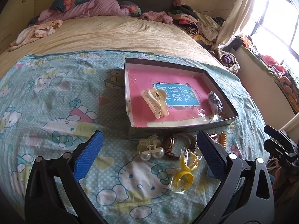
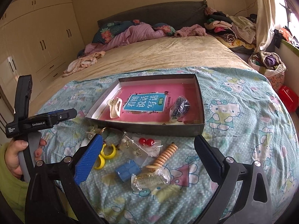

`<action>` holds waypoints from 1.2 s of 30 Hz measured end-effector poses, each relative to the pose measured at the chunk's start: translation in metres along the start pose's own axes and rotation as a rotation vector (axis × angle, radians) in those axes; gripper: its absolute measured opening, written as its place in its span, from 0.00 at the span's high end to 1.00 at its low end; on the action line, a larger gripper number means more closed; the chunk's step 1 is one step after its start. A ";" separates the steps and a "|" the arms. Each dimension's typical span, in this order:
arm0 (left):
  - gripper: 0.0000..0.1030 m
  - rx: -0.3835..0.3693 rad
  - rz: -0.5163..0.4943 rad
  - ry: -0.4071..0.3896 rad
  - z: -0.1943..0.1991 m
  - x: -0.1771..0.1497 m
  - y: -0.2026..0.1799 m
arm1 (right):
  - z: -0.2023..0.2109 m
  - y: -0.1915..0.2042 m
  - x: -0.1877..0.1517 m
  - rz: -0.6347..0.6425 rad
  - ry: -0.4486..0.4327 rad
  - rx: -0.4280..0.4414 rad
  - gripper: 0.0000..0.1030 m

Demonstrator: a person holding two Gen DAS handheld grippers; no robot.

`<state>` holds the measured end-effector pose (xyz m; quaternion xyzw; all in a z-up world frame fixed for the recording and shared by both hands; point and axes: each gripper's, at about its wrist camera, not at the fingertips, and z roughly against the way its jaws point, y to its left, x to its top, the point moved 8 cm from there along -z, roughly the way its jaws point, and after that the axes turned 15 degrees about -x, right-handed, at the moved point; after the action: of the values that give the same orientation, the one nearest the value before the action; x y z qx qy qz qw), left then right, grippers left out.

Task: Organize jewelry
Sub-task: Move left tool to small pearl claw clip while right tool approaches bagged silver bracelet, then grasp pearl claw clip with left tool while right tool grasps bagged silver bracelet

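A shallow dark box (image 1: 222,85) (image 2: 160,130) lies on the Hello Kitty sheet. Inside are a cream hair claw (image 1: 156,100) (image 2: 115,107) and a dark beaded item in plastic (image 1: 214,101) (image 2: 179,106) on a pink book. In front of the box lie loose pieces: a pearl clip (image 1: 150,148), yellow hoop earrings (image 1: 184,175) (image 2: 105,155), red ball earrings (image 2: 146,141), an orange spiral (image 2: 166,155), a blue square piece (image 2: 127,169) and a bagged gold item (image 2: 150,180). My left gripper (image 1: 149,158) is open and empty above the pearl clip. My right gripper (image 2: 147,155) is open and empty above the pile.
The bed (image 2: 158,54) stretches back to pillows and a pink blanket (image 2: 130,35). Clothes are piled at the far right (image 2: 229,26). Wardrobes (image 2: 37,37) line the left wall. A window (image 1: 276,18) is at the right.
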<state>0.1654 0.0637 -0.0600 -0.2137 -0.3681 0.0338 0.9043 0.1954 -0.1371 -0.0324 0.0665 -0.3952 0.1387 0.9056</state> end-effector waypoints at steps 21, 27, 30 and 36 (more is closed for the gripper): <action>0.11 0.025 -0.011 0.120 -0.030 -0.045 0.022 | -0.021 -0.005 -0.041 0.090 0.117 -0.055 0.05; 0.21 0.020 0.003 0.144 -0.044 -0.051 0.025 | -0.034 -0.001 -0.062 0.148 0.188 -0.061 0.05; 0.26 0.013 0.009 0.141 -0.049 -0.052 0.024 | -0.042 0.004 -0.072 0.178 0.221 -0.057 0.05; 0.30 0.020 0.016 0.130 -0.058 -0.049 0.024 | -0.058 0.012 -0.090 0.232 0.273 -0.058 0.05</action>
<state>0.1715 0.0542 -0.1382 -0.2093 -0.3067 0.0307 0.9280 0.1739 -0.1300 -0.1382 -0.0253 -0.2773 0.2385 0.9304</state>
